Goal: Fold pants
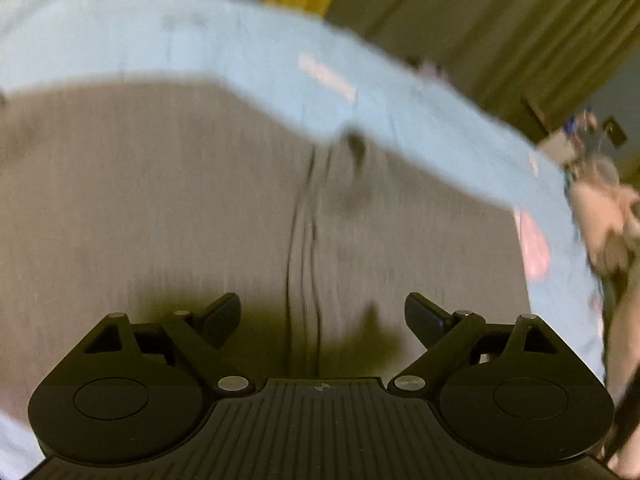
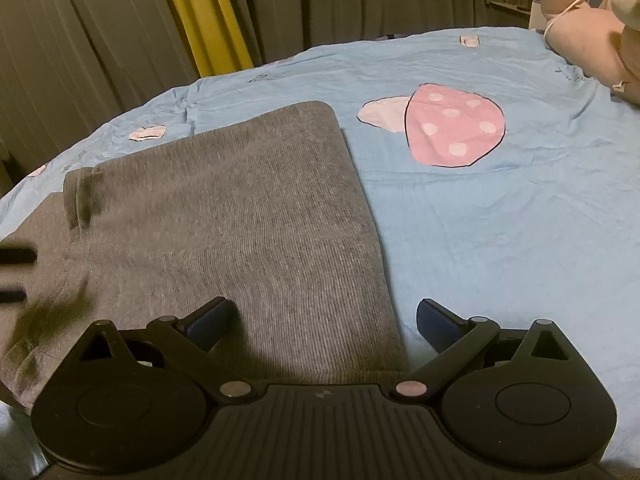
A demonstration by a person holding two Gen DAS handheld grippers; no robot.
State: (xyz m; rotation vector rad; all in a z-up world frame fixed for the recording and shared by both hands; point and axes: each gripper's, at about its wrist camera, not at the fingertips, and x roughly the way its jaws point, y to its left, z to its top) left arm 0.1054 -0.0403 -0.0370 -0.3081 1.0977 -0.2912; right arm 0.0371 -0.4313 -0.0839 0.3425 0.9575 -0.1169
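Note:
The grey knit pants lie folded flat on the light blue bed sheet. In the left wrist view they fill the middle, blurred, with a dark seam line running down the centre. My left gripper is open and empty, just above the grey fabric. My right gripper is open and empty, over the pants' right edge near the front. The left gripper's dark fingertips show blurred at the left edge of the right wrist view, over the pants.
The sheet has a pink mushroom print. Pink plush toys lie at the bed's far right corner. Grey curtains with a yellow strip hang behind the bed.

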